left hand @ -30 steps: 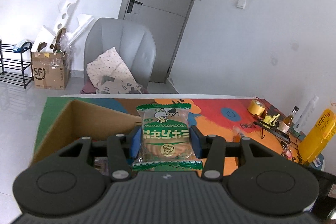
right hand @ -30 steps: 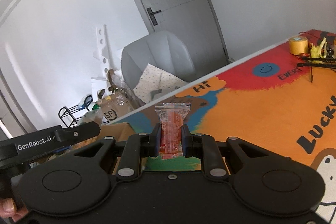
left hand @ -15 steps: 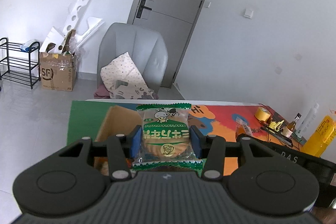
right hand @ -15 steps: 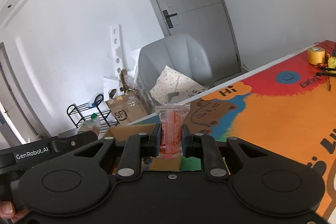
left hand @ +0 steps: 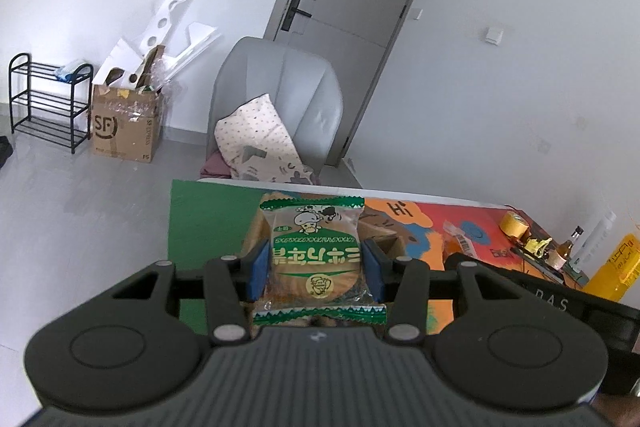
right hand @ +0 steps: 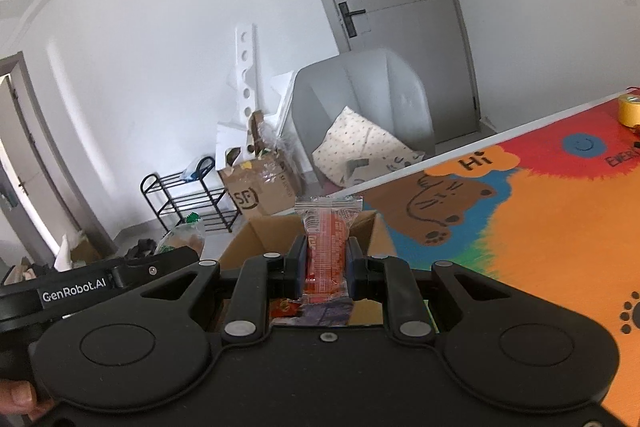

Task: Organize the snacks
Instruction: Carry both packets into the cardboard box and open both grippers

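My left gripper (left hand: 314, 269) is shut on a green-and-clear cracker packet (left hand: 314, 255), held upright above the table's left end. My right gripper (right hand: 323, 265) is shut on a narrow orange snack packet (right hand: 325, 247) and holds it over an open cardboard box (right hand: 260, 231). Some wrapped snacks (right hand: 308, 311) lie inside the box below the right gripper. In the left wrist view the box (left hand: 386, 241) shows only in part behind the cracker packet. The left gripper's body (right hand: 100, 283) shows at the left of the right wrist view.
The table carries a colourful cartoon mat (right hand: 540, 211). A tape roll (left hand: 514, 223), small bottle (left hand: 572, 239) and yellow bottle (left hand: 612, 263) stand at its far right. Beyond the table are a grey chair with a cushion (left hand: 276, 107), an SF carton (left hand: 126, 127) and a black rack (left hand: 44, 103).
Both grippers have swung left and risen, each keeping its packet. The box now lies under the right gripper and mostly behind the left packet.
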A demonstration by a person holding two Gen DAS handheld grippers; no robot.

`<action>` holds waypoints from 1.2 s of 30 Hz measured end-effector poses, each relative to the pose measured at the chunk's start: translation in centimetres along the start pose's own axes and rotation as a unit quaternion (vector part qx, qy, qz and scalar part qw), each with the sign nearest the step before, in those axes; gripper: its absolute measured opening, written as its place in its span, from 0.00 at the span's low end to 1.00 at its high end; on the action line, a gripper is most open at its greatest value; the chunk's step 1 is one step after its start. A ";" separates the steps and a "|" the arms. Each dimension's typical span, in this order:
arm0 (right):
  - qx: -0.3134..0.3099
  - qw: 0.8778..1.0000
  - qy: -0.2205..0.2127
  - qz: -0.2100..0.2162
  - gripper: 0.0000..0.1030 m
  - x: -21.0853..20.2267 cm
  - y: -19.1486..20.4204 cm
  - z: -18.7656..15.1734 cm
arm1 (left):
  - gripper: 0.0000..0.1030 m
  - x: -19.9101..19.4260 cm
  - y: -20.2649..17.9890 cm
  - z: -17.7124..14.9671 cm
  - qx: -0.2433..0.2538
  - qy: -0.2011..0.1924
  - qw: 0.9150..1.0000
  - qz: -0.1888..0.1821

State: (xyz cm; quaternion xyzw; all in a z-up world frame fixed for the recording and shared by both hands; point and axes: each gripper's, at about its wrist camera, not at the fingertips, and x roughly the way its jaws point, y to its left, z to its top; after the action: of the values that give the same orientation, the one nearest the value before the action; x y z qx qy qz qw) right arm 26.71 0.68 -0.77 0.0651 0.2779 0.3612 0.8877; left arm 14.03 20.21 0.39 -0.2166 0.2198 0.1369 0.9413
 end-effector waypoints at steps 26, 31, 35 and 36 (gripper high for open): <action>0.025 0.999 0.015 -0.039 0.41 -0.6 -2.5 0.0 | 0.51 4.1 0.0 1.0 0.001 0.007 1.000 0.020; 0.031 0.998 0.013 -0.046 0.44 -0.9 -3.7 0.0 | 0.69 4.9 -0.2 0.7 -0.012 0.011 1.000 0.019; 0.039 0.998 0.014 -0.044 0.48 -0.9 -4.4 -0.2 | 0.77 4.8 -0.5 0.6 -0.005 0.010 0.999 0.030; 0.041 0.998 0.014 -0.043 0.48 -0.8 -4.5 -0.2 | 0.78 4.7 -0.6 0.5 -0.004 0.011 0.999 0.032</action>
State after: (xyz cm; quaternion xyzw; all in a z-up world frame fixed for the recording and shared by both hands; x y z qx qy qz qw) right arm 28.83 -3.14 -2.04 0.0847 0.3078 0.3122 0.8948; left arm 18.48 20.67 -1.17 -0.2148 0.2365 0.1649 0.9331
